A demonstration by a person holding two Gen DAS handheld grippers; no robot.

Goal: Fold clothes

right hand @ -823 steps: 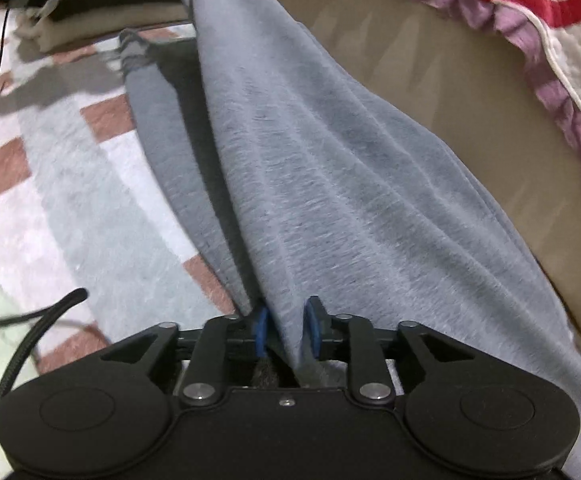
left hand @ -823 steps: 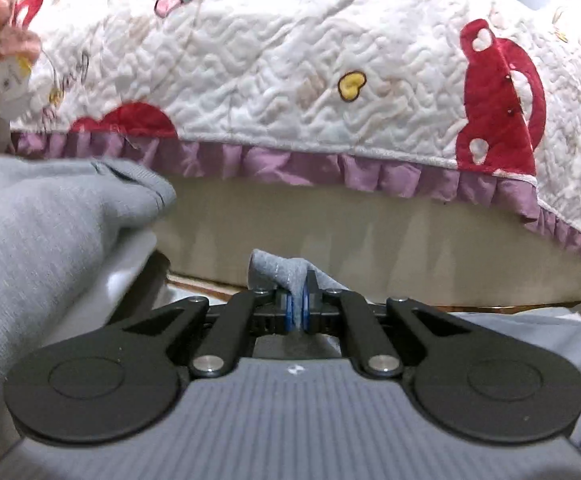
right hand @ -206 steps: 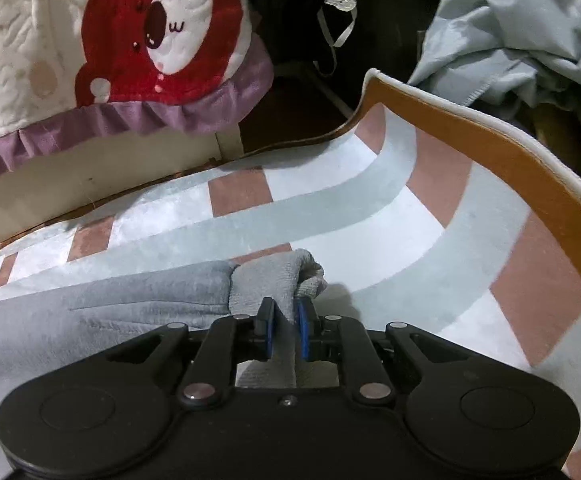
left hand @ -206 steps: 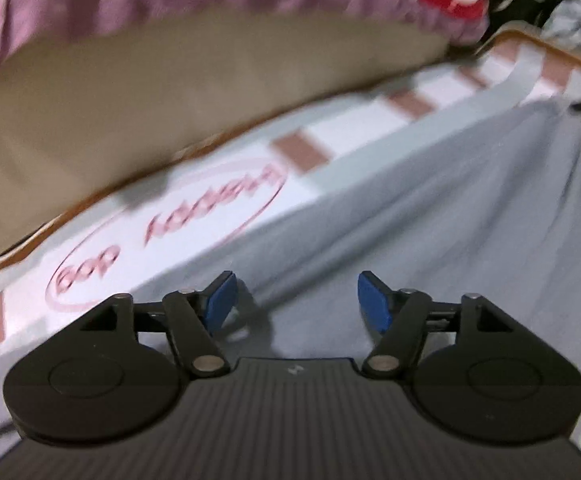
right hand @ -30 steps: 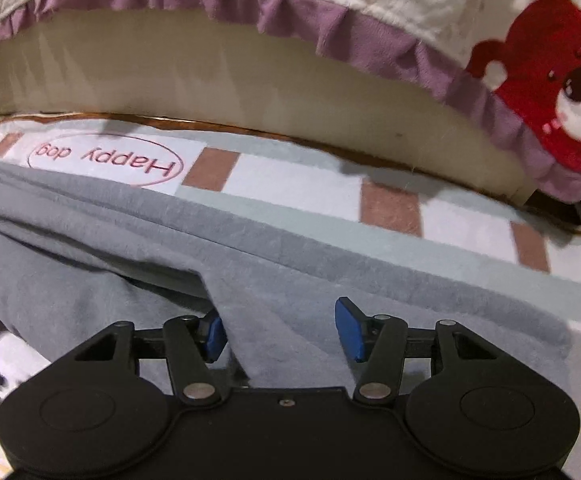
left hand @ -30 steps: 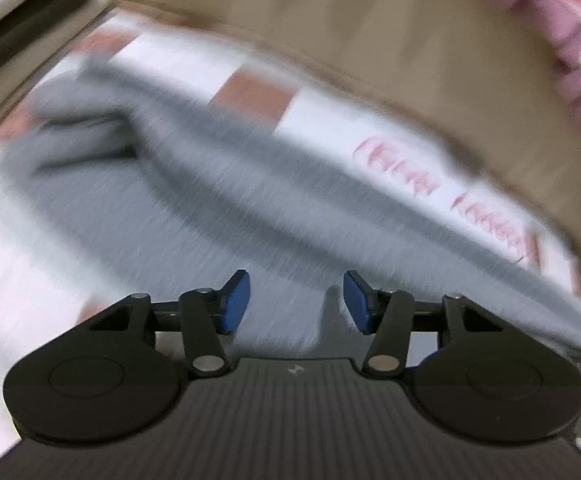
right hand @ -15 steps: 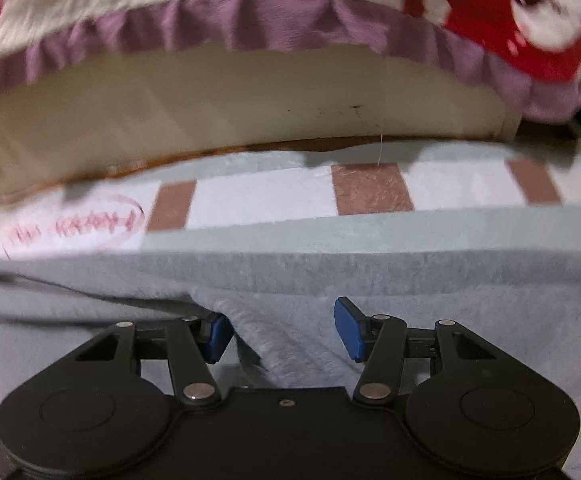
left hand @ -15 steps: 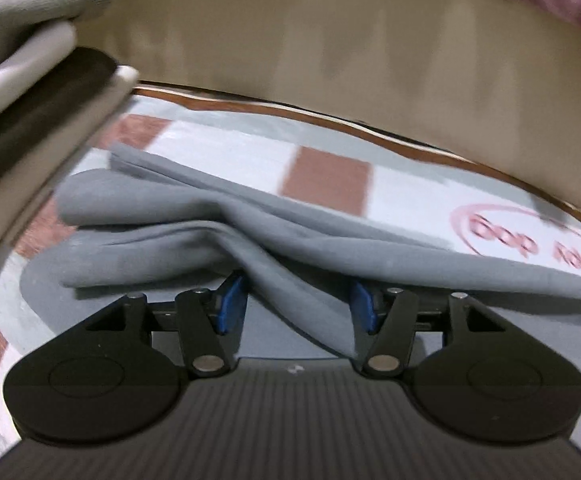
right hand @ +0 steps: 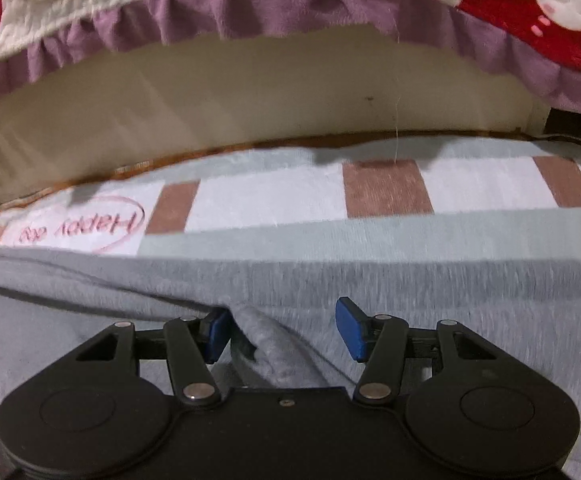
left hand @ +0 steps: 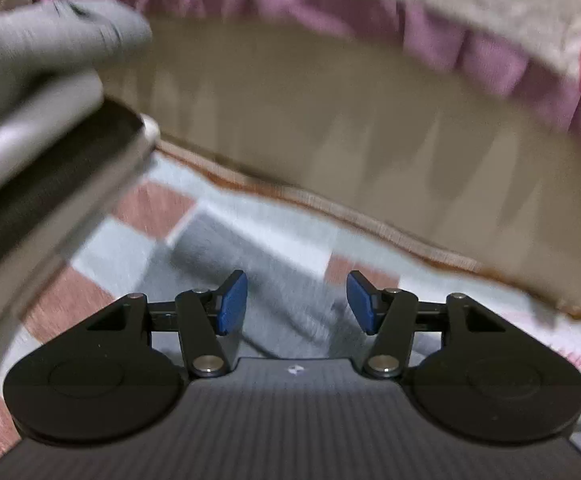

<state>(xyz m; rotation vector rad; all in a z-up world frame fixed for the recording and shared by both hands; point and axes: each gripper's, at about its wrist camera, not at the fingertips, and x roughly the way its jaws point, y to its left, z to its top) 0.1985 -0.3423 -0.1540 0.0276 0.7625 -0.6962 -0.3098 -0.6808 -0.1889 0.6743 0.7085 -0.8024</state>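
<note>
The grey garment (right hand: 430, 280) lies flat across the striped rug, its far edge running straight from side to side. One raised fold (right hand: 268, 346) of it stands between the jaws of my right gripper (right hand: 283, 330), close to the left pad (right hand: 215, 332); the right pad is clear of the cloth, so the gripper is open. In the blurred left wrist view, my left gripper (left hand: 297, 304) is open just above a narrow end of the grey garment (left hand: 278, 276), with nothing pinched between its blue pads.
A stack of folded clothes (left hand: 38, 132), grey on top with white and dark layers below, rises close on the left. The beige bed side (right hand: 250, 96) under a quilt with a purple frill (right hand: 218, 12) bounds the rug behind. A pink "Happy dog" logo (right hand: 78, 224) marks the rug.
The left wrist view has swung toward the stack of folded clothes and is now blurred by motion. The right wrist view has rolled and dropped a little, with the fold still between its open jaws.
</note>
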